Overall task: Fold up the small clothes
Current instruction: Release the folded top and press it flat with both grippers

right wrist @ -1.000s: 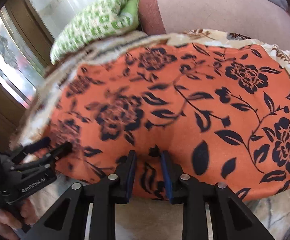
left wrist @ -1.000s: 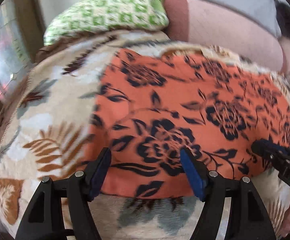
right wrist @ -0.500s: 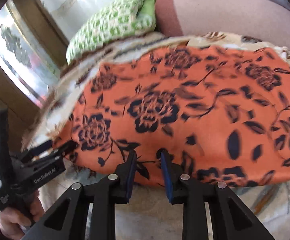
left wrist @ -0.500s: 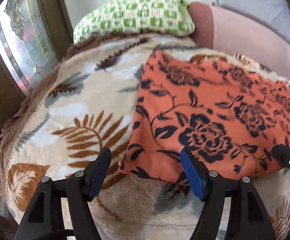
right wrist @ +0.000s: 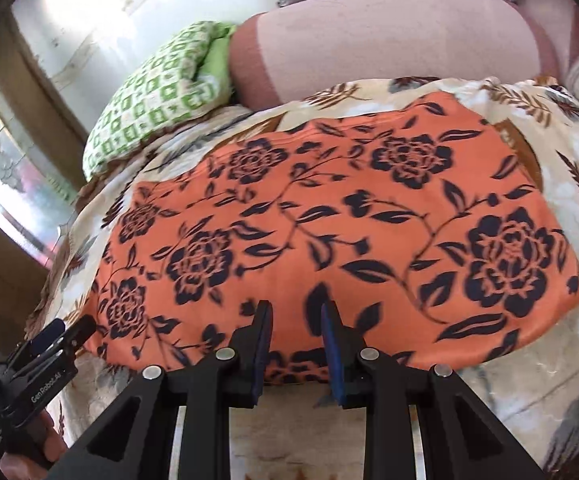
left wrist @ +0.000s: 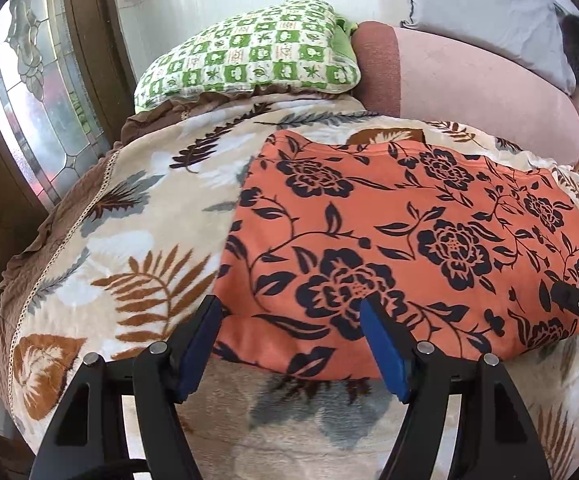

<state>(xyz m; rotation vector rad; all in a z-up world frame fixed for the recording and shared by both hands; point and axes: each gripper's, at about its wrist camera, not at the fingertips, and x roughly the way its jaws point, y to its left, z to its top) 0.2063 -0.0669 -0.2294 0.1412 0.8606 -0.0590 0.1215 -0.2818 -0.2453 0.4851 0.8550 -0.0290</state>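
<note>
Where orange cloth (left wrist: 389, 240) ends, blanket (left wrist: 137, 216) bare

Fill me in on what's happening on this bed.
A person is folding an orange flowered cloth that lies flat on a leaf-patterned blanket. They hold a claw in each hand, both poised over the cloth's near edge. The left claw is wide open at the cloth's near corner. The right claw has a narrower gap, with nothing pinched. Neither is gripping the cloth.
</note>
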